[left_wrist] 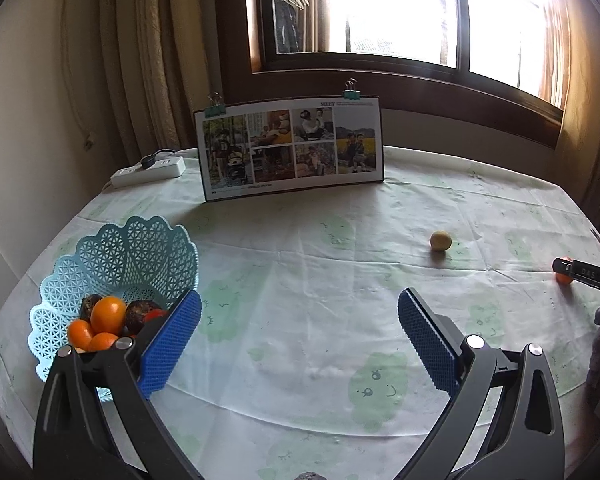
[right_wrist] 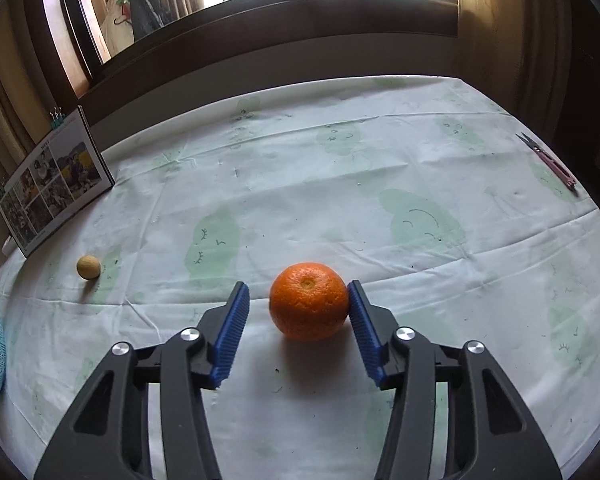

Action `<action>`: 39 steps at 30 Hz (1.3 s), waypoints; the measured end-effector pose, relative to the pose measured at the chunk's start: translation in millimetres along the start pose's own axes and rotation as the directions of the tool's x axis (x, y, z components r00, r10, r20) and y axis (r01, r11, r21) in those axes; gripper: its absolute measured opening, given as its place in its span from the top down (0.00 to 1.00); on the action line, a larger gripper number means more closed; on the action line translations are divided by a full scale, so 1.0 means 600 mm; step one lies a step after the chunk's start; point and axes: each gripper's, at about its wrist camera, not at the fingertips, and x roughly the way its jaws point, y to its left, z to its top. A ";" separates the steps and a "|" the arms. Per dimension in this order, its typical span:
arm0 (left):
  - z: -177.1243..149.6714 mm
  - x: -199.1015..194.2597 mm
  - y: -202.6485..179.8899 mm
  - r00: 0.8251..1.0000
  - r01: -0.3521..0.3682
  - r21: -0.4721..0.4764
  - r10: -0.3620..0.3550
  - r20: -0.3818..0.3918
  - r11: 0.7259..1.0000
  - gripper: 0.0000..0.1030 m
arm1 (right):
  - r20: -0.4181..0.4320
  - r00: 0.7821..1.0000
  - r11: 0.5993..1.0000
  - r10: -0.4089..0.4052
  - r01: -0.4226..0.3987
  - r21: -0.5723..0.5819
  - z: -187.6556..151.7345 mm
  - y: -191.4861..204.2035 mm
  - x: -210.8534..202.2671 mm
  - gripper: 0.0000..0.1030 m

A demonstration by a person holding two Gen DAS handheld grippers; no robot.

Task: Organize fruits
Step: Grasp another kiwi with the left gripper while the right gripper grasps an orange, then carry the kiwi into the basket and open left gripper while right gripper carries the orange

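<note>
A light blue lattice basket at the table's left holds several oranges and dark fruits. My left gripper hovers open just right of the basket, nothing between its blue pads. A small yellow fruit lies loose on the cloth. An orange rests on the table between the fingers of my right gripper. The jaws are open around it; the right pad touches its side and the left pad stands apart. The orange shows at the right edge of the left wrist view.
A photo board with binder clips stands at the back of the table below a window. A white power strip lies back left. Small pink snips lie at the far right edge. The tablecloth is white with green prints.
</note>
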 end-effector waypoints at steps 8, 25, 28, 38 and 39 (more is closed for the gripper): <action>0.017 0.053 -0.032 0.995 0.066 0.008 -0.065 -0.080 0.998 0.03 | -0.004 1.000 1.000 0.025 -0.025 -0.005 -0.005 -0.005 0.003 0.62; 0.070 0.200 -0.193 0.953 0.243 0.106 -0.217 -0.213 0.964 0.23 | -0.005 0.998 0.998 0.061 -0.060 0.024 -0.006 -0.013 0.004 0.61; 0.072 0.224 -0.210 0.940 0.270 0.104 -0.239 -0.242 0.957 0.31 | -0.005 0.998 0.998 0.061 -0.061 0.024 -0.006 -0.013 0.004 0.61; 0.075 0.268 -0.235 0.930 0.289 0.101 -0.254 -0.266 0.952 0.63 | -0.004 0.998 0.998 0.061 -0.061 0.023 -0.006 -0.013 0.004 0.61; 0.075 0.268 -0.235 0.928 0.295 0.096 -0.261 -0.266 0.951 0.66 | -0.004 0.998 0.998 0.061 -0.061 0.023 -0.006 -0.013 0.004 0.61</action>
